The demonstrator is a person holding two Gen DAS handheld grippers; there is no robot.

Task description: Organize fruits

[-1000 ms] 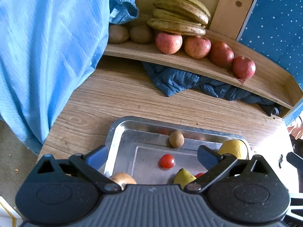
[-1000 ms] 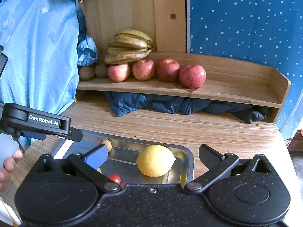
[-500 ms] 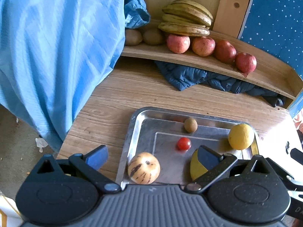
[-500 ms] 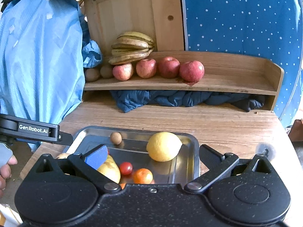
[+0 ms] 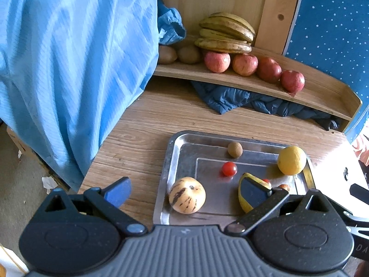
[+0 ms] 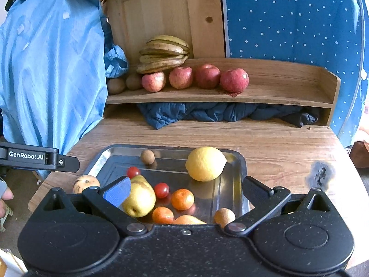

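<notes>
On the table: a steel tray sits in front of you, with the wooden shelf at 12 o'clock behind it.
Left claw: you hold it spread wide and empty above the tray's near-left corner; one finger hangs over bare wood at 9 o'clock, the other over the pear.
Right claw: you hold it spread wide too, empty, above the tray's near edge.
Tray, far side: a lemon lies at 1 o'clock near the right rim, and a small brown fruit at 11 o'clock.
Tray, middle: two cherry tomatoes lie well apart, one just beside the pear.
Tray, near side: two tangerines lie right of the pear; a striped melon lies at 7 o'clock, in the near-left corner.
Shelf: four apples stand in a row, bananas stacked behind the leftmost, two kiwis at 10 o'clock.
Under the shelf: dark blue cloth is bunched up.
At 9 o'clock: a light blue sheet hangs beside the table.
</notes>
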